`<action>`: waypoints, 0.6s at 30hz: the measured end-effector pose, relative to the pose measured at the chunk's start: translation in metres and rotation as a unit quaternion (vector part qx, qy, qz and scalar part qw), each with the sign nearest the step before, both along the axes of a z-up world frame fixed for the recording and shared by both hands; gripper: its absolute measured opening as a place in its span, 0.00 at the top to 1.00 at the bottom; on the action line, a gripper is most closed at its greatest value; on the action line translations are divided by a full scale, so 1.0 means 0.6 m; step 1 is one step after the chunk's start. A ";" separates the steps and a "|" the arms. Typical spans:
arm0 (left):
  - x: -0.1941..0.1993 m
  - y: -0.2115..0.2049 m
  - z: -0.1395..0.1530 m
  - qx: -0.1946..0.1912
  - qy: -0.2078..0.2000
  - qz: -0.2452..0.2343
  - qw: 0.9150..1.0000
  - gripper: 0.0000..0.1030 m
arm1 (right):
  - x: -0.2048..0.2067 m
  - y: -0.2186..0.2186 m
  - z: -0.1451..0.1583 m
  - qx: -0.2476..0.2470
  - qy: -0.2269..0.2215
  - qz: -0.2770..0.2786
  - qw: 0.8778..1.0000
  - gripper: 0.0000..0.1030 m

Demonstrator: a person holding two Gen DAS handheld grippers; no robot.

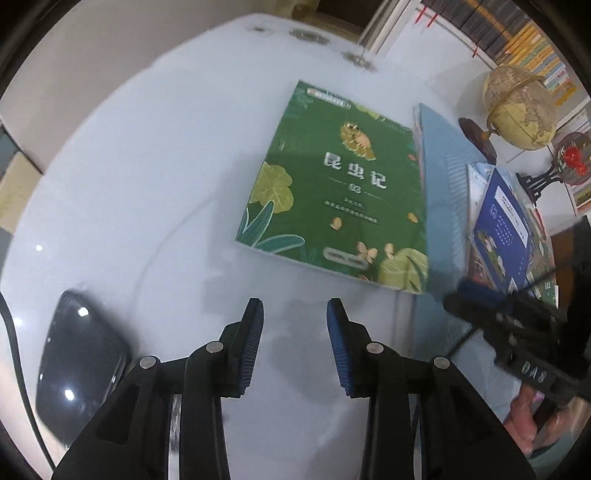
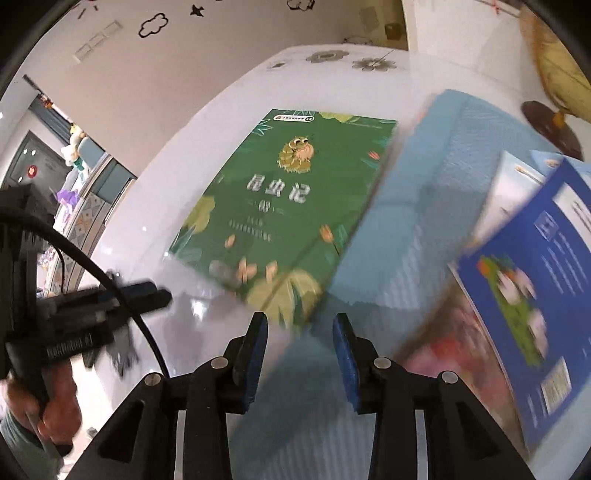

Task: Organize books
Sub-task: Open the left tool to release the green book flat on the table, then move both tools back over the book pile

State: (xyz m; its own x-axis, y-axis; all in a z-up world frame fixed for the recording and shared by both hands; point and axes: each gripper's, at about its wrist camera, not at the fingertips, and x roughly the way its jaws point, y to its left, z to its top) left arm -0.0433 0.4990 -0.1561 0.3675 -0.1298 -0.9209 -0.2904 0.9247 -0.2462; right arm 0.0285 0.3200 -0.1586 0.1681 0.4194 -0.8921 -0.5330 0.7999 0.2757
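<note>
Both the left claw (image 1: 295,314) and right claw (image 2: 300,328) are seen spread apart and empty above the white counter (image 1: 147,184). The green book (image 1: 338,192) is laid flat there beside a blue mat (image 1: 443,192). A globe (image 1: 519,107) is shown whole only in the left view; wall stickers (image 2: 152,24) only in the right.

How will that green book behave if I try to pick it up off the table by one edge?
The green book looks like a thin softcover, so it would probably flex or droop from one edge. It lies flat on the glossy white table, so it may slide before fingers get under it. Likely light.
</note>
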 end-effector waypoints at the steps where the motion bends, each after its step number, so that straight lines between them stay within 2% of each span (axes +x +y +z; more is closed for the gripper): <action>1: -0.014 -0.010 0.016 0.001 -0.012 -0.003 1.000 0.68 | -0.018 -0.018 0.006 0.002 -0.001 -0.003 1.000 0.65; 6: -0.073 -0.093 0.073 0.005 -0.057 -0.032 0.998 0.68 | -0.097 -0.103 0.016 0.028 0.002 -0.040 0.999 0.65; 10: -0.129 -0.189 0.104 0.007 -0.090 -0.065 0.994 0.68 | -0.160 -0.181 0.028 0.033 -0.010 -0.063 0.997 0.64; 13: -0.156 -0.248 0.114 0.003 -0.102 -0.079 0.992 0.68 | -0.204 -0.243 0.041 0.022 -0.023 -0.073 0.997 0.64; 18: -0.194 -0.336 0.118 -0.006 -0.098 -0.104 0.990 0.60 | -0.247 -0.356 0.054 0.020 -0.018 -0.124 0.992 0.54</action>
